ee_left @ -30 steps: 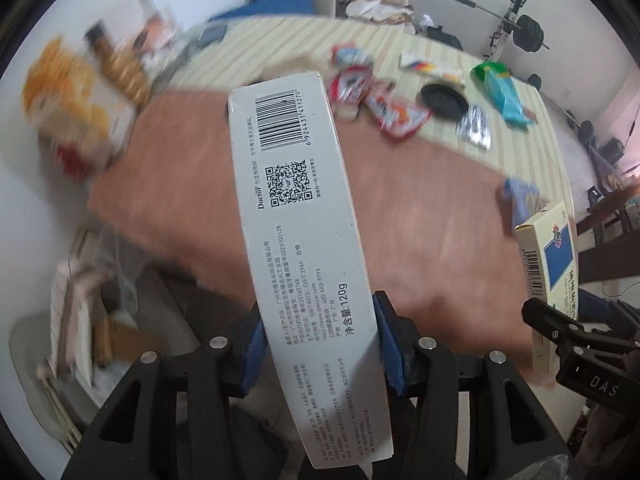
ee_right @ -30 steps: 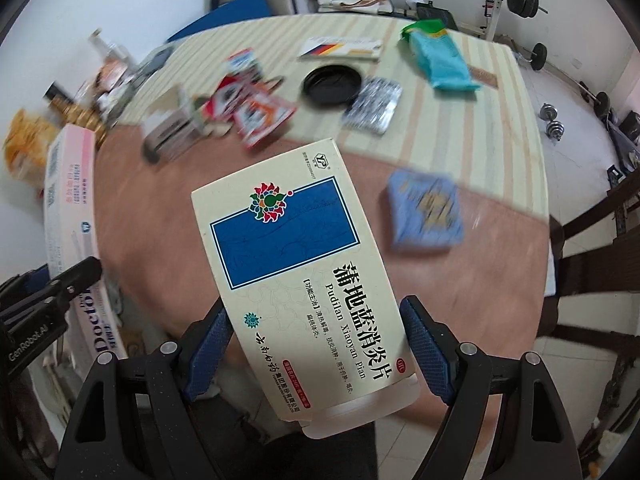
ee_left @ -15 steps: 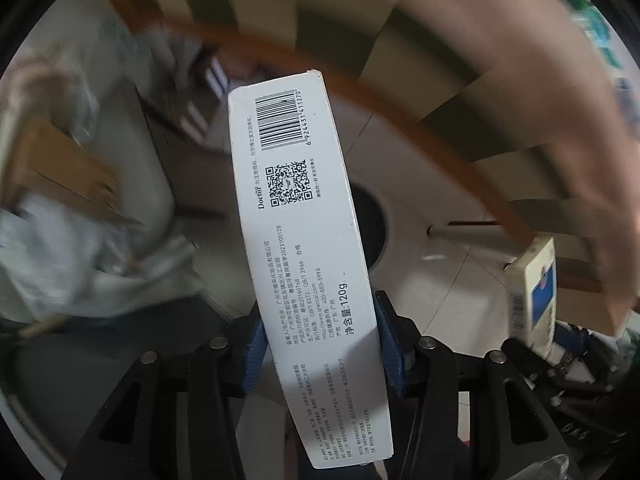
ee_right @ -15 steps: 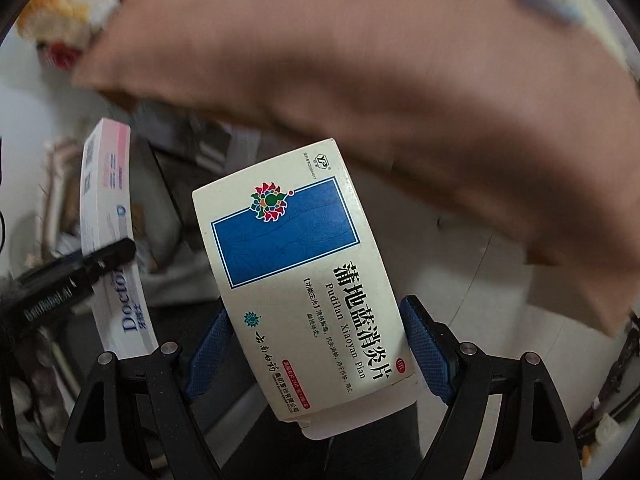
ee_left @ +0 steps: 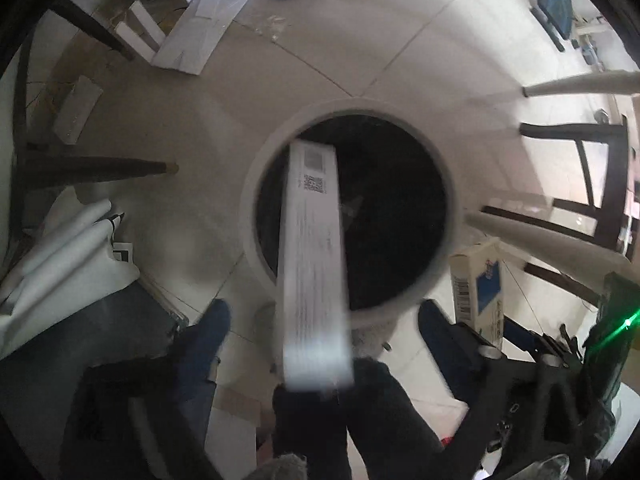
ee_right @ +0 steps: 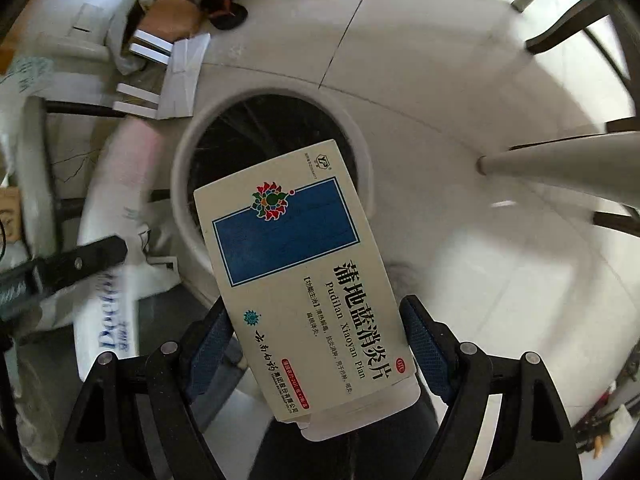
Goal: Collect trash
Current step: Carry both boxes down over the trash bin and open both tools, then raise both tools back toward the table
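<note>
Both grippers point down at a round white bin (ee_left: 450, 184) with a black liner on the tiled floor. My left gripper (ee_left: 322, 316) has its jaws opening, the blue pads (ee_left: 208, 332) spread far apart. Between them the long white toothpaste box (ee_left: 312, 248) is blurred and free of the pads, its far end over the bin's mouth. My right gripper (ee_right: 316, 312) is shut on a cream medicine box with a blue panel (ee_right: 296, 276), held over the near rim of the bin (ee_right: 184, 184). That medicine box (ee_left: 478, 288) also shows in the left wrist view.
White table legs (ee_left: 576, 84) and dark chair legs (ee_left: 608, 184) stand to the right of the bin. Flattened white cardboard (ee_left: 200, 32) and rolled white sheets (ee_left: 60, 248) lie to the left. The person's dark trouser legs (ee_left: 380, 420) are at the near side.
Both grippers dropped from above the table to just over the floor bin. The left jaws went from shut on the white box to wide apart, and the box slid forward.
</note>
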Tool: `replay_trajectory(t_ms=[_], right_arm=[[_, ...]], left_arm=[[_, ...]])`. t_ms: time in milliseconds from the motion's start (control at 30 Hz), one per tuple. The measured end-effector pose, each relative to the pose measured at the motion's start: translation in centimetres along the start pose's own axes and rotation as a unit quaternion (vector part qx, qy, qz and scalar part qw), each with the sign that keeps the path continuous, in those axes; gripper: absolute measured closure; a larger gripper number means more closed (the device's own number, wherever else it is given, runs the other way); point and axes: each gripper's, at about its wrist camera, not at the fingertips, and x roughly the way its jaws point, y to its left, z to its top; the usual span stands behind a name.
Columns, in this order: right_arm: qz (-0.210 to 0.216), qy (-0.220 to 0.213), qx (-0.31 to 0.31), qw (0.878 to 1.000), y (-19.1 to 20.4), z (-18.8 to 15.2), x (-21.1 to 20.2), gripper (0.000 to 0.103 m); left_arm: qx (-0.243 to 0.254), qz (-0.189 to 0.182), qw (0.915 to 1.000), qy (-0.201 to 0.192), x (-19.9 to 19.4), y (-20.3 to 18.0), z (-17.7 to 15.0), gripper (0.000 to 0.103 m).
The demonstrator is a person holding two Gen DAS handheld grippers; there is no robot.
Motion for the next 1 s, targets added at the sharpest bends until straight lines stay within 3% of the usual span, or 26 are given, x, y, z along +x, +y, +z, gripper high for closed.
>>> replay_trajectory(t_ms=[67,100,133,333,533,1000], right_arm=[[0.004,-0.001,-0.001,1.000,0.2,1.1,2.1,0.016],[-0.005,-0.003,-0.005,1.000,0.6,1.6,2.9,0.003],[-0.008,-0.009,-0.008,1.000,0.6,1.9,3.0,0.000],[-0.042,-0.027,-0.013,0.999,1.0,1.6,2.2,0.000],[-0.078,-0.048,-0.012,0.996,1.5,0.8,-2.0,0.000],[-0.085,-0.078,-0.008,0.993,1.8,-3.2,-14.3,0.000]], left_arm=[[-0.001,0.020,0.9997,-0.011,0.0,0.9,0.0,0.005],[0.000,0.031,0.9993,-0.019,-0.1,1.2,-0.3,0.005],[0.001,0.044,0.9986,-0.028,-0.3,1.6,-1.0,0.004],[0.019,0.120,0.9892,-0.081,-2.8,1.7,-3.7,0.004],[0.022,0.121,0.9894,-0.078,-5.8,1.5,-5.7,0.004],[0.022,0.121,0.9886,-0.087,-14.8,-0.6,-9.9,0.004]])
